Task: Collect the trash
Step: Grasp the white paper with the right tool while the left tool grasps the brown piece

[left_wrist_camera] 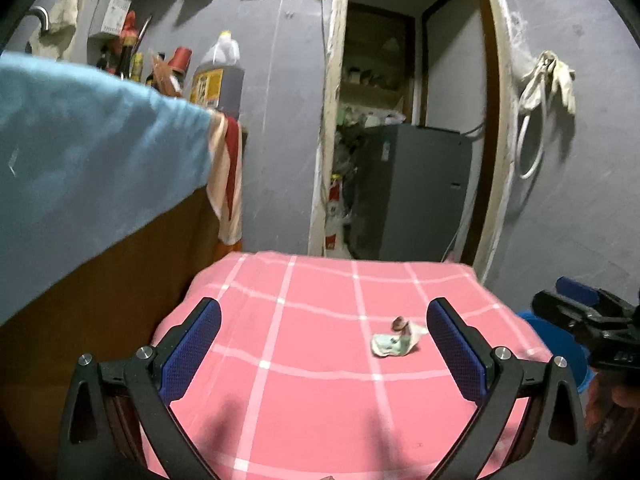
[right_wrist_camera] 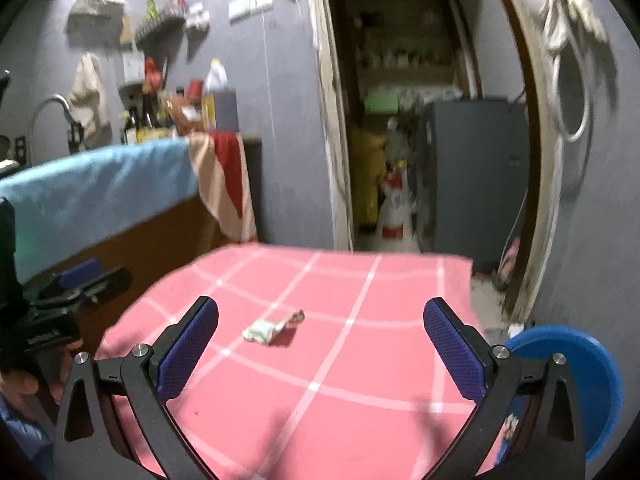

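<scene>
pink checked cloth (left_wrist_camera: 320, 400) (white lines), blue fingers (left_wrist_camera: 192, 350)

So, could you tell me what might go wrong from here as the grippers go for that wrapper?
The crumpled wrapper is small and light, so closing fingers might nudge it away. It lies on the soft pink checked cloth, which the open left gripper or right gripper could pinch and drag. The blue bin sits beside the table, so a careless release might miss it.

The bottles (right_wrist_camera: 160, 116) on the far counter smear into one blur in my right view, and I cannot read any label. My blue bin (right_wrist_camera: 576, 380) is cut off behind my own right jaw frame and shows only a sliver (left_wrist_camera: 560, 344) in the left view. The crumpled wrapper (right_wrist_camera: 272, 330) is too small to read.
</scene>
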{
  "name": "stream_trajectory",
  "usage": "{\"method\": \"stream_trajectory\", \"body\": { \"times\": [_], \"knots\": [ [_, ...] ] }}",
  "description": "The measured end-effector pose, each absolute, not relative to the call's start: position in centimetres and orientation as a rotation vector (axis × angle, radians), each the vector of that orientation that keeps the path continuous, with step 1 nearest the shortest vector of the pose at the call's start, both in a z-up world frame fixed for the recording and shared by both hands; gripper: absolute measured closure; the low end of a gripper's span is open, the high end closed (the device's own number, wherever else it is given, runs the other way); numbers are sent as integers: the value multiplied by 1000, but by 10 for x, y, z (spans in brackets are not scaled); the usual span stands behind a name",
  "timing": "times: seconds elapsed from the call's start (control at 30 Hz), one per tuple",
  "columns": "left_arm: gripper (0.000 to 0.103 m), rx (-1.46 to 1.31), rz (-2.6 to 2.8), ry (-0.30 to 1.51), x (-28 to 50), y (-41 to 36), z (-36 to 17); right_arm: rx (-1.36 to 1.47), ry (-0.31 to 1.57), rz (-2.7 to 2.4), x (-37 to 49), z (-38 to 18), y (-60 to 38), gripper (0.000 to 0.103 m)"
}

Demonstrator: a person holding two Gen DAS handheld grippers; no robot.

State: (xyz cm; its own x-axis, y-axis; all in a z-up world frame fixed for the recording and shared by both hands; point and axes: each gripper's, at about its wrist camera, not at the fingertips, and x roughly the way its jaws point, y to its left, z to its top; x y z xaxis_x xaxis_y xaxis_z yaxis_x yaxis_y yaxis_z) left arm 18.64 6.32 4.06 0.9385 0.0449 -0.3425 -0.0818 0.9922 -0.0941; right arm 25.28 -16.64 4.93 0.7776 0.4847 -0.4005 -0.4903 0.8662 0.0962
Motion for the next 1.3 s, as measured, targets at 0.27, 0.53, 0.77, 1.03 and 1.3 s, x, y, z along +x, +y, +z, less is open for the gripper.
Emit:
{"method": "stream_trajectory", "body": {
  "times": [0.27, 0.53, 0.77, 1.03, 1.3],
  "knots": [
    [2, -113, 88, 438, 210, 78, 20, -35, 625, 505, 304, 22, -146, 0],
    [2, -143, 131, 513, 227, 92, 8, -46, 786, 592, 342, -1, -116, 26],
    [2, -194, 146, 571, 236, 102, 5, -79, 871, 677, 351, -15, -80, 60],
    [2, -189, 115, 628, 246, 95, 4, -105, 884, 674, 348, -20, -85, 95],
    [2, -136, 39, 717, 275, 69, -3, -144, 836, 591, 346, -16, -121, 96]
  ]
}}
